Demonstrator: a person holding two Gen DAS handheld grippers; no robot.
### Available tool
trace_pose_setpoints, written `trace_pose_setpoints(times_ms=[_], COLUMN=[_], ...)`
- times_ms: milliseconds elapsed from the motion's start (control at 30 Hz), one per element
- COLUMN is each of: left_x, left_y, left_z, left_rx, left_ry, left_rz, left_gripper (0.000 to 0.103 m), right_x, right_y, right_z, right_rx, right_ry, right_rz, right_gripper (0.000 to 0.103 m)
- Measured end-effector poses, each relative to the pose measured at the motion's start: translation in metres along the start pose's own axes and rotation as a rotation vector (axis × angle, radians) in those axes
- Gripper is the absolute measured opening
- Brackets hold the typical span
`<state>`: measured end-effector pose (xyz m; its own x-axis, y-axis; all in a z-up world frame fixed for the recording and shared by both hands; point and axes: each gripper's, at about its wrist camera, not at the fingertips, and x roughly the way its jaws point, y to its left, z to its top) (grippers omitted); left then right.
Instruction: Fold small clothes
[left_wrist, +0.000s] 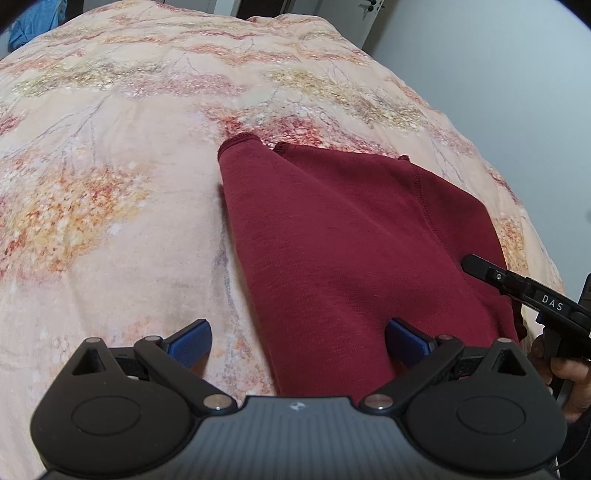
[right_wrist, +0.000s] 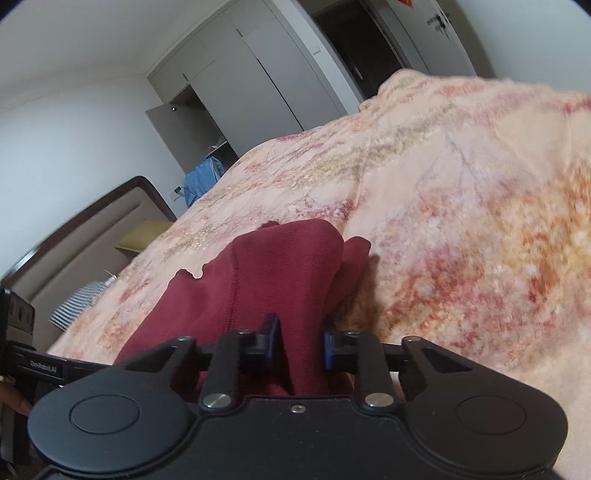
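Maroon garment (right_wrist: 273, 280) pinched in right gripper (right_wrist: 300, 343), on bedspread (right_wrist: 461, 192).

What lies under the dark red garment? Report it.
The dark red garment lies on a peach floral bedspread, which shows all around it. Whatever sits directly beneath the cloth is covered; no other item shows at its edges.

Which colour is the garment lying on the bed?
Dark red garment, plain; the left wrist view shows it best.

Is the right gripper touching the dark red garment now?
Touching. In the right wrist view, the right gripper has the dark red garment bunched between its blue pads.
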<state>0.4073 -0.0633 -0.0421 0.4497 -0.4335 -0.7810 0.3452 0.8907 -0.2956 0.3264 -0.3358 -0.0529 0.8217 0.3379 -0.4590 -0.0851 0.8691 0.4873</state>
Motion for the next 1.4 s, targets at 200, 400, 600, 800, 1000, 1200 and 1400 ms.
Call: trace_pose_setpoints(times_ms=[200,400,600,800,1000,1200,1400], left_x=[-0.007,-0.024,-0.066,-0.099,-0.109,-0.091,-0.088], left_y=[0.006,0.019,0.026,0.077,0.141,0.169,0.161], left_z=[-0.005,-0.005,0.006,0.023,0.03,0.012,0.017], left_rx=[-0.025,-0.101,-0.037,-0.136,-0.26,-0.337,-0.324], left_ry=[-0.047,-0.133,-0.261,-0.317,-0.298,-0.267,-0.271], left_rz=[-0.107,-0.152,-0.065,0.037,0.138,0.164,0.182], left_gripper=[0.069,0.035,0.031,0.031,0.033,0.043,0.052], right_x=[-0.005,-0.018,-0.003,0.066,0.147,0.171,0.165], right_y=[0.032,0.083,0.124,0.159,0.181,0.175,0.166], right_z=[-0.001,0.009,0.024,0.049,0.045,0.032,0.029], right_rx=[-0.104,-0.277,-0.345,-0.254,-0.187,-0.192,-0.197], right_ry=[-0.061,-0.143,-0.196,-0.154,-0.009,0.045,0.049], right_rz=[-0.071,-0.035,0.056,0.185,0.22,0.156,0.123], right_gripper=[0.017,0.016,0.016,0.016,0.016,0.018,0.03])
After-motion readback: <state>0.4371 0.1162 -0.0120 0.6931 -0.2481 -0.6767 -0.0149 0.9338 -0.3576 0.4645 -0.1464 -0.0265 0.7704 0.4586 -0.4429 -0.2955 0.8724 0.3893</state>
